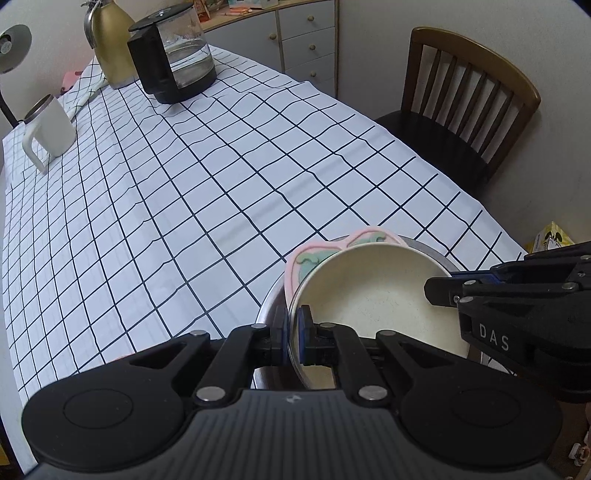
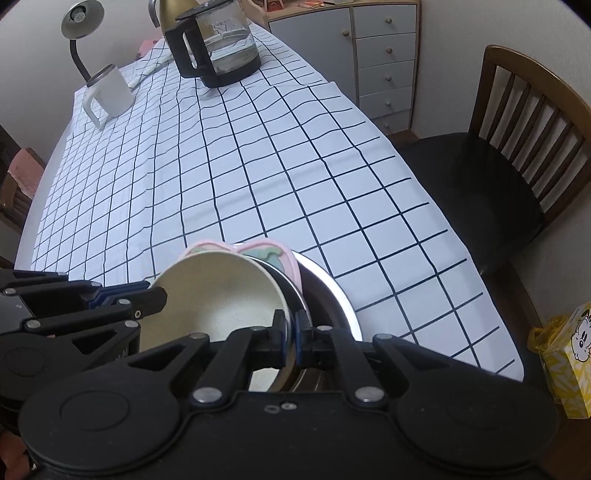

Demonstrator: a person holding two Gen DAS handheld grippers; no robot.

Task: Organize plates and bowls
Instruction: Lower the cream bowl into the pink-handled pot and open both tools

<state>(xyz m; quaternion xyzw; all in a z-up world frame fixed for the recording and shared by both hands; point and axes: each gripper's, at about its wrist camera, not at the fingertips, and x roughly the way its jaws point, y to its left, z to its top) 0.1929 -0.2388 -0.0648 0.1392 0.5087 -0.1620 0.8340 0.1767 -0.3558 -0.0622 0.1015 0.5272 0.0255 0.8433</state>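
A cream bowl [image 1: 373, 288] [image 2: 218, 291] sits tilted at the near table edge, nested with a pink heart-shaped plate [image 1: 295, 260] [image 2: 275, 251] inside a wide metal bowl [image 1: 267, 306] [image 2: 341, 299]. My left gripper [image 1: 293, 338] is shut on the cream bowl's left rim, and it shows again in the right wrist view, left gripper [image 2: 160, 295]. My right gripper [image 2: 291, 334] is shut on the opposite rim, where a dark rim lies just under the cream one. From the left wrist view the right gripper [image 1: 437, 291] reaches in from the right.
A checked tablecloth [image 1: 192, 192] covers the table. At its far end stand a glass coffee carafe [image 1: 181, 62], a gold thermos [image 1: 110, 40], a white mug [image 1: 50, 127] and a desk lamp [image 2: 79, 22]. A wooden chair [image 2: 517, 158] and grey drawers [image 2: 384, 59] are on the right.
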